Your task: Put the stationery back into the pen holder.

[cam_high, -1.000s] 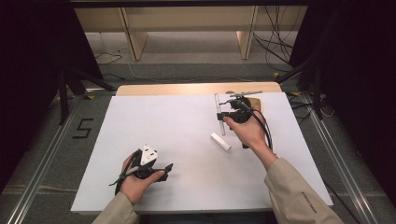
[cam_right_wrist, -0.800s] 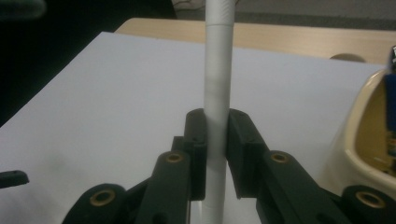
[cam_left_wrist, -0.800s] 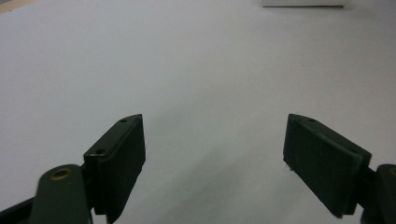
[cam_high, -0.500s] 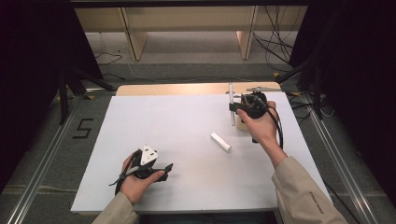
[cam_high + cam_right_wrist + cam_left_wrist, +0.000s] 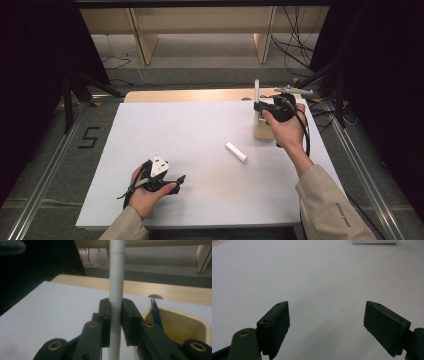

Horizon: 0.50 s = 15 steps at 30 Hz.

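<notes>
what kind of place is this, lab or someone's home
Most likely a lab or recording setup, not a home. A bare white table stands between dark curtains, with cables on the floor and a taped number beside it. The right gripper holds a white pen upright.

We see the white pen (image 5: 116, 290) cut off at the top and bottom edges of the right gripper view. The blue pen (image 5: 156, 316) in the beige tray (image 5: 200, 326) is half hidden behind a gripper jaw. The white cap (image 5: 374, 241) is clipped by the left gripper view's top edge.
</notes>
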Each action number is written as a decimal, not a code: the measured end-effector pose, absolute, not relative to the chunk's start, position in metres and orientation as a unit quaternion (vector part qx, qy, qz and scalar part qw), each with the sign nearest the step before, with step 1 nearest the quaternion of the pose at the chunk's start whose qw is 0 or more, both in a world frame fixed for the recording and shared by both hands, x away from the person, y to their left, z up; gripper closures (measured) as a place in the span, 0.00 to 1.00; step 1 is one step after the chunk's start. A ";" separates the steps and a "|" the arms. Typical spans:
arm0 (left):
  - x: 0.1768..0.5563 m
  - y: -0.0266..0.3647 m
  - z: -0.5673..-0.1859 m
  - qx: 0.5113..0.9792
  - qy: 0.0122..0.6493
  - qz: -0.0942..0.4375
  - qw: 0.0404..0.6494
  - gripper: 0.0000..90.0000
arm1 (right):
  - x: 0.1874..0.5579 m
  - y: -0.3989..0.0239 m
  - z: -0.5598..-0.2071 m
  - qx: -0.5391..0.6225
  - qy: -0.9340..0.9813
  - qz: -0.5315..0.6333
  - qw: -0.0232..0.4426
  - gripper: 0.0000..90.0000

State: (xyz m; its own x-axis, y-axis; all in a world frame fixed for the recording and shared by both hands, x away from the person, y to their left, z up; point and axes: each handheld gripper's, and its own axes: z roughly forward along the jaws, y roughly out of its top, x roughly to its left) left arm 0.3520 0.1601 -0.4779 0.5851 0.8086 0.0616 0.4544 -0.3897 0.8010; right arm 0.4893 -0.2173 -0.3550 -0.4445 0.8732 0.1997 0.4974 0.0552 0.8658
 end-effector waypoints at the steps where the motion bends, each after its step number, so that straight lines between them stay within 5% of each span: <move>1: 0.352 0.160 -0.478 0.802 0.394 0.229 0.386 0.23 | 0.490 -0.218 -0.354 0.489 0.698 0.484 0.197 0.88; 15: 0.352 0.160 -0.478 0.802 0.395 0.227 0.387 0.23 | 0.499 -0.237 -0.351 0.506 0.669 0.491 0.234 0.88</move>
